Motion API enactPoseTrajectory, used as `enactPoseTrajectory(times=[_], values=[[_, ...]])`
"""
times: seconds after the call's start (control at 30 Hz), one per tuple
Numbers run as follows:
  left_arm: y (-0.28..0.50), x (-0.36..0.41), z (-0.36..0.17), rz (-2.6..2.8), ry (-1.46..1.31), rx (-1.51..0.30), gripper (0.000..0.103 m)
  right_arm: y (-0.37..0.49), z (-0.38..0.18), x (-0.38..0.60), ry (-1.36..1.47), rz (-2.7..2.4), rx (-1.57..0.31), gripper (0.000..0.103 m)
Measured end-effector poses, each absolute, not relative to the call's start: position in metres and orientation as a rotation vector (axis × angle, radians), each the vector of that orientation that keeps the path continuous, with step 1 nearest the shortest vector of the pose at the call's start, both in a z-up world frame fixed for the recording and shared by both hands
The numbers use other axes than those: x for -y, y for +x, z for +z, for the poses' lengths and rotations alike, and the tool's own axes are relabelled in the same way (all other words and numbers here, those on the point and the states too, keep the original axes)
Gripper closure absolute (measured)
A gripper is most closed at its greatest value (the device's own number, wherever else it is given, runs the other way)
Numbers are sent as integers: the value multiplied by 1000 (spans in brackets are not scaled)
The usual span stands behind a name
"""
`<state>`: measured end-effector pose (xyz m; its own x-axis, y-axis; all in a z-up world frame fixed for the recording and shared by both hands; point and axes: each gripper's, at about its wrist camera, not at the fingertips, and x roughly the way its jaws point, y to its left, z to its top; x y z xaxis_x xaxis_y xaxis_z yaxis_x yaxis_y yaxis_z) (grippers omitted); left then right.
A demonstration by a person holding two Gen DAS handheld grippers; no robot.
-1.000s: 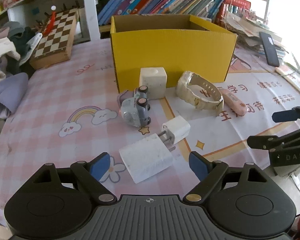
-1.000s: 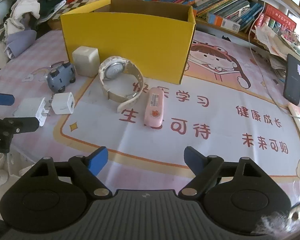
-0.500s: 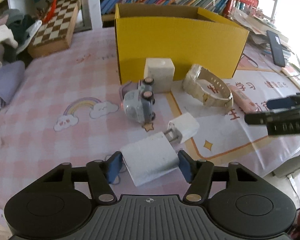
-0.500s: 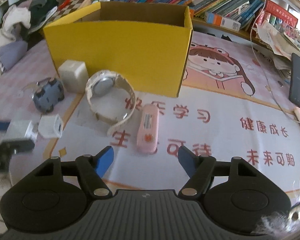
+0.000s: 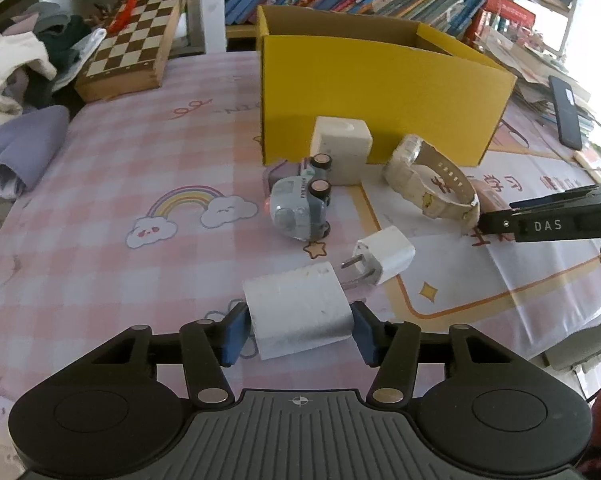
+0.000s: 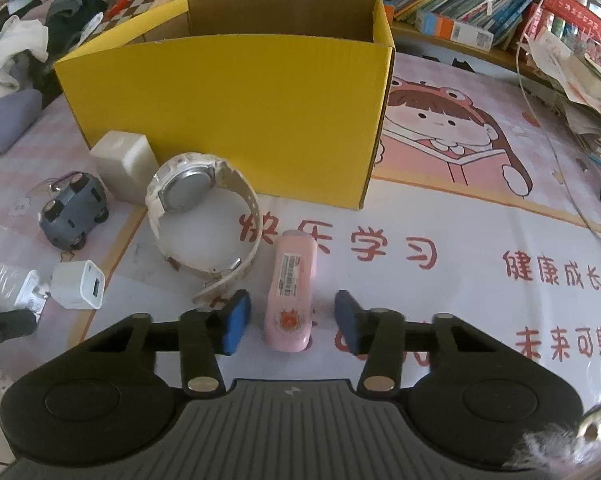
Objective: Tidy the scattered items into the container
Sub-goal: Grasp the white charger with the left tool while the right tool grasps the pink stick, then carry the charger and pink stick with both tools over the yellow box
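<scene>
Landmark: yellow box (image 6: pixel 236 120), open top, standing at the back of the counter (image 5: pixel 112 184). Everything loose lies on the near side of it, nothing visibly inside yet.

Largest to smallest, relative to the box:
- watch (image 6: pixel 198 220): just in front of the box's front wall, strap looped, on its side.
- toy car (image 5: pixel 300 208): in front of the box's left corner, tipped on its side.
- cream block (image 5: pixel 340 152): right at the front wall, possibly touching it.
- big white adapter (image 5: pixel 300 316): furthest out from the box, sitting between the left gripper (image 5: pixel 300 330) fingers. Fingers are closing, blue pads on both flanks, so it reads as gripped. It still looks to be on the counter.
- pink stick (image 6: pixel 290 292): in front of the box's right half, long axis pointing roughly toward the box, so in line with the right gripper (image 6: pixel 290 320). Fingers straddle its near end across the narrow width and are closing; gaps still show on both sides, no contact yet.
- small plug (image 5: pixel 382 258): just behind the big adapter, prongs toward it.

Key relation: both targets sit between their own fingers; box is straight ahead of each hand, so I'd expect lift then forward over the front wall.
</scene>
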<state>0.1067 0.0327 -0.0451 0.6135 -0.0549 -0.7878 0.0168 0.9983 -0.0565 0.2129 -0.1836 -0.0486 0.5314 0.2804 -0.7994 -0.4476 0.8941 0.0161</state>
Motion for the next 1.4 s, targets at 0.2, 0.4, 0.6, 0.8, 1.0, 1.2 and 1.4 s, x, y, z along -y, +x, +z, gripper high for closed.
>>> enactPoseTrajectory(times=[0.2, 0.4, 0.6, 0.8, 1.0, 1.2, 1.4], values=[[104, -39, -38, -19, -70, -882, 49, 211, -45, 190, -176, 450, -922, 80], [100, -36, -31, -34, -73, -859, 49, 201, -34, 201, -124, 459, -910, 80], [96, -33, -20, -50, -73, -823, 49, 190, -24, 209, -97, 441, -895, 80], [92, -31, -4, -71, -59, -765, 49, 177, -5, 213, -83, 452, -846, 80], [90, -29, 12, -85, -47, -705, 49, 170, 16, 211, -79, 474, -789, 80], [91, -27, 35, -81, -18, -619, 49, 173, 43, 202, -75, 526, -715, 80], [100, -24, 52, -85, -2, -552, 49, 180, 66, 192, -90, 581, -642, 80]])
